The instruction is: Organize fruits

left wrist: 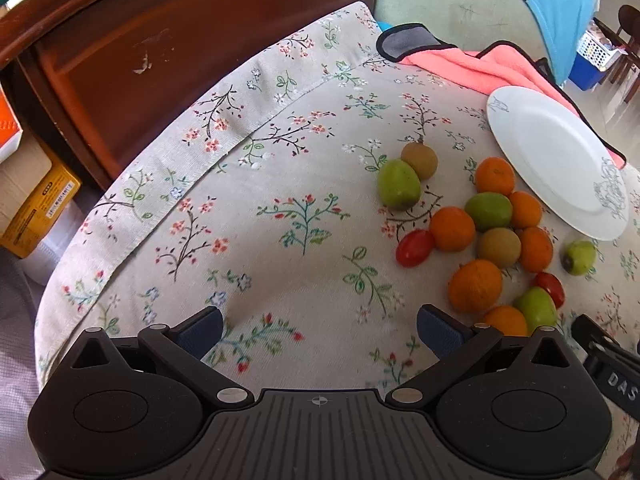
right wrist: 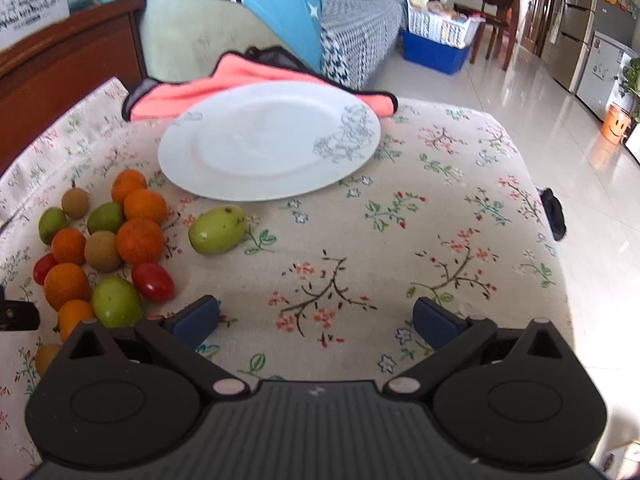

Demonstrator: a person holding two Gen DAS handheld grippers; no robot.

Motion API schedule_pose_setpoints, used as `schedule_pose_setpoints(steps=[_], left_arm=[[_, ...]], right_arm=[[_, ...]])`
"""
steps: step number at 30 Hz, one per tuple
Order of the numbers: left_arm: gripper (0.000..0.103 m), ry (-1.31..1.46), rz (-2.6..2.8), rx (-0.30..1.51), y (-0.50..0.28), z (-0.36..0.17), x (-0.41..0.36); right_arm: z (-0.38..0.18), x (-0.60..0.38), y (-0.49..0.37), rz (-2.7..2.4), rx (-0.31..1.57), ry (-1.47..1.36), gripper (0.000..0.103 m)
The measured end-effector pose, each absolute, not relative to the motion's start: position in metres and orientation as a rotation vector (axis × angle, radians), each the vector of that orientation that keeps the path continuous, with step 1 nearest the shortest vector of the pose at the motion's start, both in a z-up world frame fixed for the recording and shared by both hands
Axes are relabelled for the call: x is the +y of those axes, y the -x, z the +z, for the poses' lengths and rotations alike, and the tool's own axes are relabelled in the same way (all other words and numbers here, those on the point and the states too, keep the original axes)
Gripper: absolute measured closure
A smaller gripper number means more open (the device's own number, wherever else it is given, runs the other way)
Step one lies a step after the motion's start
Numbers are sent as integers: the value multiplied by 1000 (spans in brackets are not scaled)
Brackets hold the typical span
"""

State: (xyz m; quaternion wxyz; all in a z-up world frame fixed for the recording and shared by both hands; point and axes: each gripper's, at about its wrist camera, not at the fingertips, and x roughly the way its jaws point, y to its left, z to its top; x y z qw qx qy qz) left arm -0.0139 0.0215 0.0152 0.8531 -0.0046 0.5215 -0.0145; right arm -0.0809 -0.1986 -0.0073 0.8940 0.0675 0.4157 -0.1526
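Both tools, left tool and right tool, tilt downward, jaws apart, empty.

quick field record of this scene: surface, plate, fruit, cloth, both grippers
surface: floral-print tablecloth on a table
plate: white round plate with grey line drawing, nothing on it, back edge on the cloth
fruit: loose pile of small orange, green, brown and red fruits left of the plate, none on it
stray fruit: one green oval fruit apart from the pile, near the plate's front rim
cloth: coral-pink cloth with black trim behind the plate
left gripper: open, holding nothing
right gripper: open, holding nothing
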Motion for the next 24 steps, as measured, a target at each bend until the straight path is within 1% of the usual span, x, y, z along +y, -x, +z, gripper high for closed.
schedule_pose_setpoints(steps=[5,10,17,24], left_arm=[[0,-21,-47,1065,33,28,17],[0,-19,-82,1029,49,43,10],[0,-30,-87,993,57,53,2],[0,-91,-63,1002,57,56,-4]], right_arm=[[3,-195,76,-318,944,-64,1],[24,-197,81,-295,928,-101,1],[49,-197,88,-284,908,-80,1],[55,-192,94,-285,917,20,1]])
